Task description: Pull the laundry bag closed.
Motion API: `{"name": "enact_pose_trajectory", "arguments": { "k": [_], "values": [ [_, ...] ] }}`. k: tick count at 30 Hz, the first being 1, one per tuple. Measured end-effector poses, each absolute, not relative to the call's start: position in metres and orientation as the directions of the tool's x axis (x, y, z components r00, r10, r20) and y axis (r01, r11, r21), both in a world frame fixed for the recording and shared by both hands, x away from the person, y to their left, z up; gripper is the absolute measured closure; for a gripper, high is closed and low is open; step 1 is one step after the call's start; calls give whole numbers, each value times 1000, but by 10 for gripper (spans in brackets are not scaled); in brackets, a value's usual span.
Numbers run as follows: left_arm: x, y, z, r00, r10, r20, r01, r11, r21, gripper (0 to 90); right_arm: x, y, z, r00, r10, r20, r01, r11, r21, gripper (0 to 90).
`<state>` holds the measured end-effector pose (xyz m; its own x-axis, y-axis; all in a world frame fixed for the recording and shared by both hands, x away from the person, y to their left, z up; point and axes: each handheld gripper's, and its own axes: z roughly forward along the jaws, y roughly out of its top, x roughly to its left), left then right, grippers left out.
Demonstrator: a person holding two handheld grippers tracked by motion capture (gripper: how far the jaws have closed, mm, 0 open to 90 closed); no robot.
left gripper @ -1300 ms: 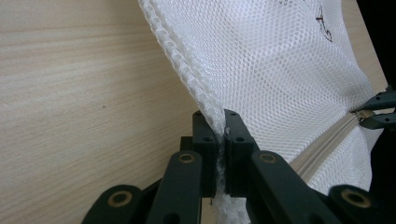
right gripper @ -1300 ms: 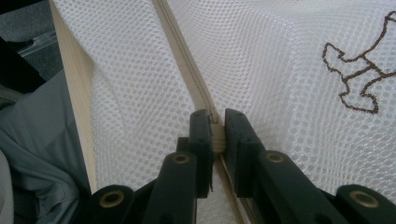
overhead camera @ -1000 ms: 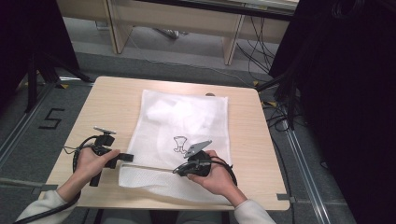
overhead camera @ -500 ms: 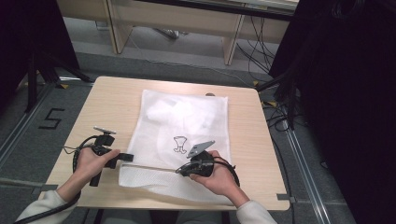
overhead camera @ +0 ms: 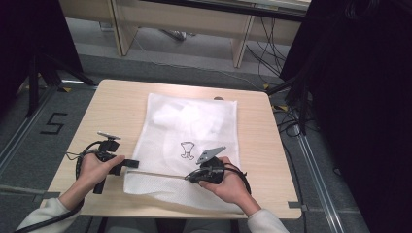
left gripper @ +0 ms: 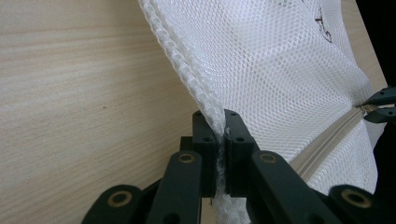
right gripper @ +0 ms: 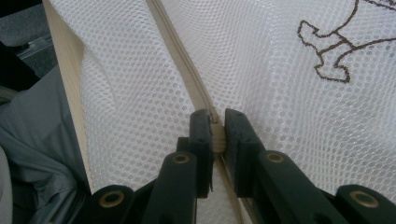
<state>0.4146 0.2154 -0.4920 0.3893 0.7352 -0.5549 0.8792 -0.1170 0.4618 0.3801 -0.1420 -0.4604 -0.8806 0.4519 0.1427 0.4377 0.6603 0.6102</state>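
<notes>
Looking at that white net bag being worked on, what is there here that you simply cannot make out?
- High view: white contents inside the mesh bag are blurred by the netting.
- Right gripper view: the zipper pull is mostly covered by the right gripper fingers.
- Left gripper view: the bag's edge under the left gripper is cut off below.

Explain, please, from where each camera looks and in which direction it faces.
High view: above the person's side, looking forward and down on the table; both forearms show.
Left gripper view: rides the left hand-held gripper, looking along its jaws, shut on the mesh bag edge.
Right gripper view: rides the right hand-held gripper, jaws shut on the zipper pull.
All three views share the bag.
</notes>
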Motion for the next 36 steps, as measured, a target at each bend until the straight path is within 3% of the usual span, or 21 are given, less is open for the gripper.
{"name": "enact_pose_trajectory", "arguments": {
  "k": [36],
  "values": [
    [415,216,-492,390,735,-555,879,-117,462,848,380,-148,-460,-878,456,146,442,655,613,826]
  ]
}}
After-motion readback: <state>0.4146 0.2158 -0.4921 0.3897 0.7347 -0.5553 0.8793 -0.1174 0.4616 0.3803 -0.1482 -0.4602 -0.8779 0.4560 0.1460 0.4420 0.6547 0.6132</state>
